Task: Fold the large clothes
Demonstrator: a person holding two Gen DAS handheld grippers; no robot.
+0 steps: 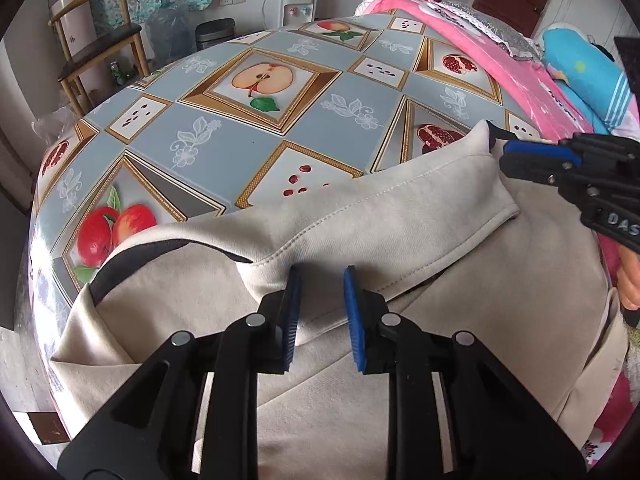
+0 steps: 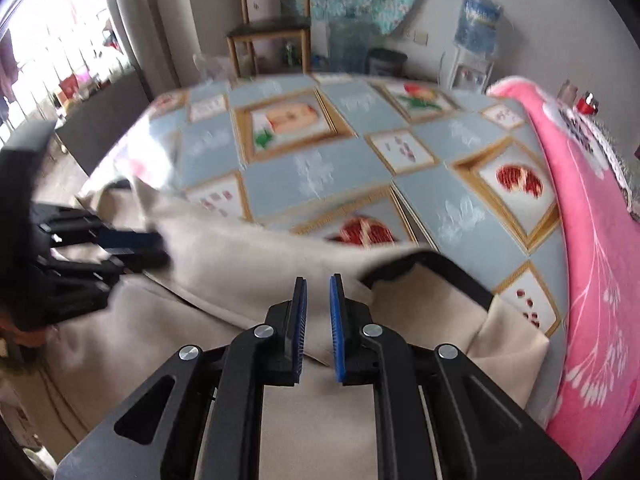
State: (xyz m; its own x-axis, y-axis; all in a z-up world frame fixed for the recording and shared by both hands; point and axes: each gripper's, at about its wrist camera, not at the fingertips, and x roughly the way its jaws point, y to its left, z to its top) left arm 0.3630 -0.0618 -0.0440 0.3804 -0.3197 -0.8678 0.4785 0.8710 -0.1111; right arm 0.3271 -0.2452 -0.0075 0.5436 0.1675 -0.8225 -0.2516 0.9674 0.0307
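A large beige garment [image 1: 400, 216] with a dark lining lies on the near half of a table under a fruit-print cloth [image 1: 224, 132]. A long fold along its far edge is raised between my two grippers. My left gripper [image 1: 321, 278] points down at this fold, with thick beige cloth between its blue pads; in the right wrist view the left gripper [image 2: 160, 248] pinches the cloth's edge. My right gripper [image 2: 318, 282] is shut on the garment [image 2: 248, 264] near its dark-lined corner. In the left wrist view, the right gripper [image 1: 502, 156] holds the fold's far tip.
A pink blanket [image 1: 500, 64] runs along the table's right side, with a blue pillow [image 1: 588, 76] beyond it. A wooden chair [image 1: 100, 36], a dark bin [image 1: 214, 32] and a water dispenser [image 1: 296, 4] stand behind the table. The hand [image 1: 630, 280] holding the right gripper shows at the right edge.
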